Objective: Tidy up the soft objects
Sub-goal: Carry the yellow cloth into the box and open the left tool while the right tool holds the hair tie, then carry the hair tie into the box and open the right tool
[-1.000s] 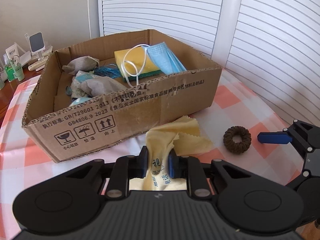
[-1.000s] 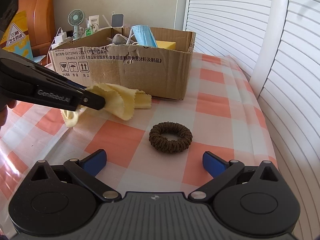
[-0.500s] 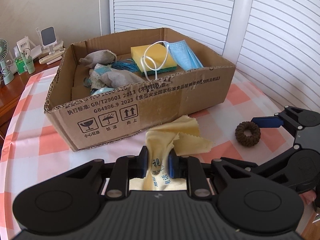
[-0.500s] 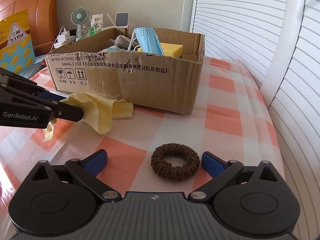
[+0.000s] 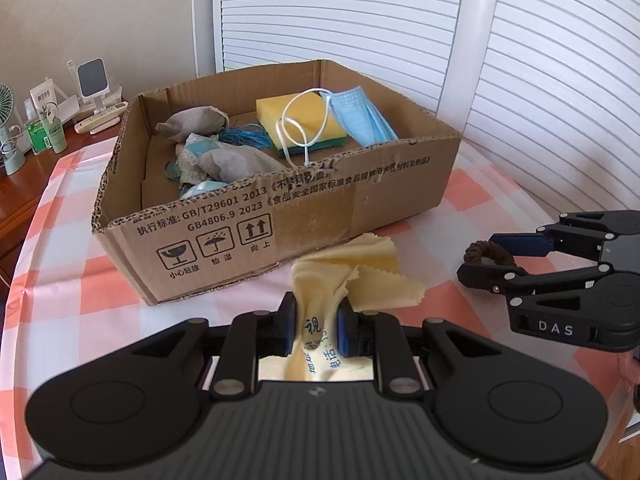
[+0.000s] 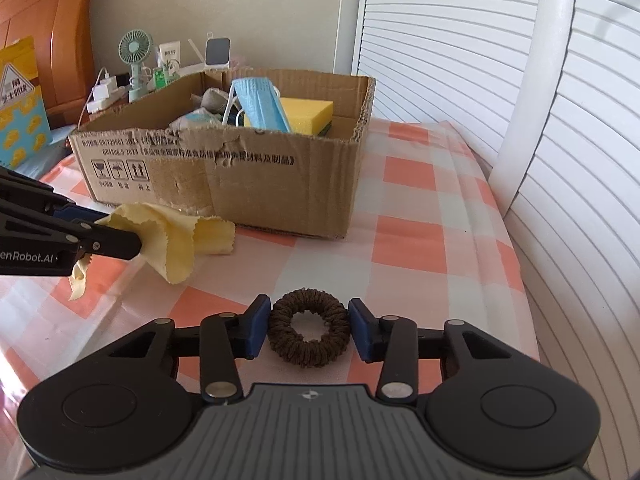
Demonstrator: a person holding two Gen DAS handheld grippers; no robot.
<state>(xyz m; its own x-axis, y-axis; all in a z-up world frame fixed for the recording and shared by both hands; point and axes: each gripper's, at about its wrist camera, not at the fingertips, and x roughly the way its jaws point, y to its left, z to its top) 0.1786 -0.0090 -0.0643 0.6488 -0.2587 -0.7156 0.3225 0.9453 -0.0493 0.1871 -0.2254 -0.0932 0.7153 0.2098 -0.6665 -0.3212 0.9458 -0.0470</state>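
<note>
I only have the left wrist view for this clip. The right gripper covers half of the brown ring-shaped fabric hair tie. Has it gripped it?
Observer: Not clearly. In the right wrist view the right gripper's blue pads sit against both sides of the brown ring-shaped fabric hair tie, which looks round, unsquashed.
Operator: Is it off the table?
Observer: No, it lies flat on the orange-and-white checked tablecloth.
Operator: Anything about my crumpled yellow cloth that I miss?
Observer: One corner dangles below the left gripper's fingers.
</note>
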